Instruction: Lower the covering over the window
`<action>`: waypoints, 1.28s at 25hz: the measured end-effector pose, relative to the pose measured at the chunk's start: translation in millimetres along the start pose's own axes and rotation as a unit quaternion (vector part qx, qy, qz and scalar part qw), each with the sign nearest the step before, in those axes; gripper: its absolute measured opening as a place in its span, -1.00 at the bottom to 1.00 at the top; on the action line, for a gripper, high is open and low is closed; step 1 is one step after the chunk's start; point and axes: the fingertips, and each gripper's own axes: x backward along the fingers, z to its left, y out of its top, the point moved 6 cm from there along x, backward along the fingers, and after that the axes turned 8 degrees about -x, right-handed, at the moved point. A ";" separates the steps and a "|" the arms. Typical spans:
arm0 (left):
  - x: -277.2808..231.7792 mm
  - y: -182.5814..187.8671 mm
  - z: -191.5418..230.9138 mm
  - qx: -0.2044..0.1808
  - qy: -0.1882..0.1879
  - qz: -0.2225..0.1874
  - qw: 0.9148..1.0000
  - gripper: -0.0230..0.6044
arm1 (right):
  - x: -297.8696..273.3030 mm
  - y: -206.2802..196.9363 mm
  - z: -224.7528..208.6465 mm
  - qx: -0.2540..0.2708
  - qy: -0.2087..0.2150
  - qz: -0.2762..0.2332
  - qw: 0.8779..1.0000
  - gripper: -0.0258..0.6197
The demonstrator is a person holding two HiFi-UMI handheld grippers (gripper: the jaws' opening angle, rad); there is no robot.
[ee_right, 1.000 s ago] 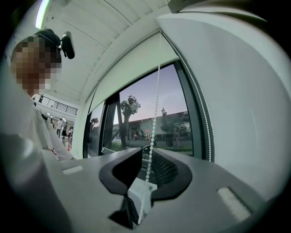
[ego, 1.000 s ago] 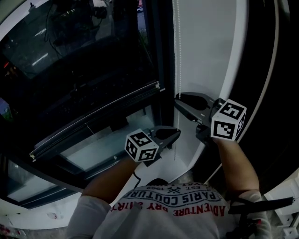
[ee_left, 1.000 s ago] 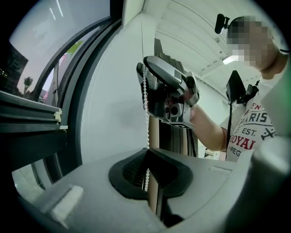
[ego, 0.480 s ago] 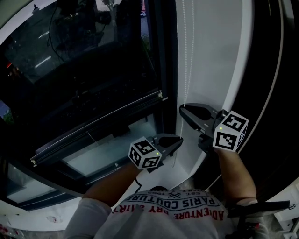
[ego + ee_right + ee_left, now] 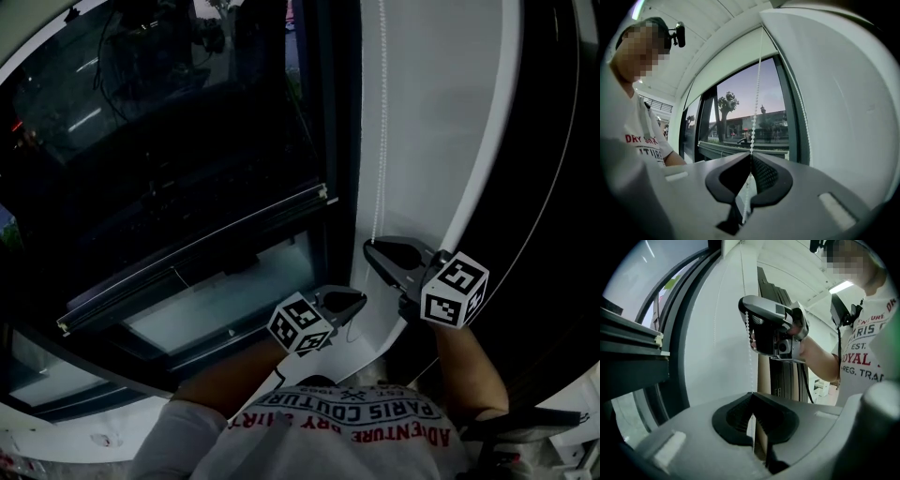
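Note:
A white bead chain [image 5: 379,141] hangs down the white wall beside the window. My right gripper [image 5: 369,248] is shut on the bead chain [image 5: 756,93], which runs between its closed jaws [image 5: 751,155]. Lower and to the left, my left gripper [image 5: 360,299] is shut on the same chain [image 5: 750,341], a thin strand passing through its tips [image 5: 751,394]. In the left gripper view the right gripper [image 5: 746,311] shows above, pinching the chain. The blind's bottom rail [image 5: 187,255] crosses the dark window pane at a slant.
The dark window frame [image 5: 337,112] stands just left of the chain. A white wall panel [image 5: 431,122] lies behind it, with a dark strip [image 5: 544,187] to the right. The person's printed shirt [image 5: 347,412] fills the bottom of the head view.
Both grippers have sunk down along the wall with the chain. The right gripper's jaws, apart a second ago, have closed on the chain.

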 end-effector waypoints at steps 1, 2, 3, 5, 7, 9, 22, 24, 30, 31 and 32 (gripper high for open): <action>-0.9 -6.0 -0.1 -0.002 0.003 0.006 1.000 -0.91 | -0.2 -6.7 -1.4 0.002 -0.003 0.007 1.000 -0.91; -2.0 -12.8 -0.5 -0.003 0.006 0.012 1.000 -0.91 | -0.8 -14.0 -2.5 0.002 -0.005 0.015 1.000 -0.91; -3.6 -20.6 -1.4 -0.004 0.006 0.020 1.000 -0.91 | -1.7 -22.1 -3.0 0.001 -0.006 0.024 1.000 -0.91; -8.0 -39.7 -4.3 -0.007 0.006 0.033 0.999 -0.91 | -4.0 -41.2 -3.4 -0.005 -0.007 0.045 0.999 -0.91; -11.4 -60.7 -6.4 -0.004 0.011 0.039 0.999 -0.91 | -6.0 -61.9 -4.7 -0.020 -0.009 0.061 0.998 -0.91; -12.4 -80.6 -7.2 0.010 0.015 0.045 0.999 -0.91 | -7.8 -81.3 -6.9 -0.038 -0.011 0.073 0.997 -0.91; -12.2 -145.4 -14.3 0.045 0.026 0.075 0.996 -0.90 | -15.8 -145.9 -10.4 -0.058 -0.019 0.097 0.993 -0.91; -11.2 -144.5 -14.4 0.045 0.028 0.070 0.996 -0.90 | -16.9 -145.3 -9.1 -0.058 -0.019 0.095 0.994 -0.91; -4.0 -136.2 -14.6 0.050 0.016 0.059 0.997 -0.70 | -17.4 -145.6 -12.1 -0.068 -0.020 0.095 0.993 -0.91; -0.2 -130.2 -12.2 0.056 0.019 0.049 0.997 -0.66 | -17.4 -145.3 -13.0 -0.068 -0.020 0.096 0.993 -0.91; 4.5 -121.5 -8.6 0.060 0.023 0.036 0.997 -0.65 | -17.5 -144.9 -13.6 -0.067 -0.021 0.097 0.993 -0.91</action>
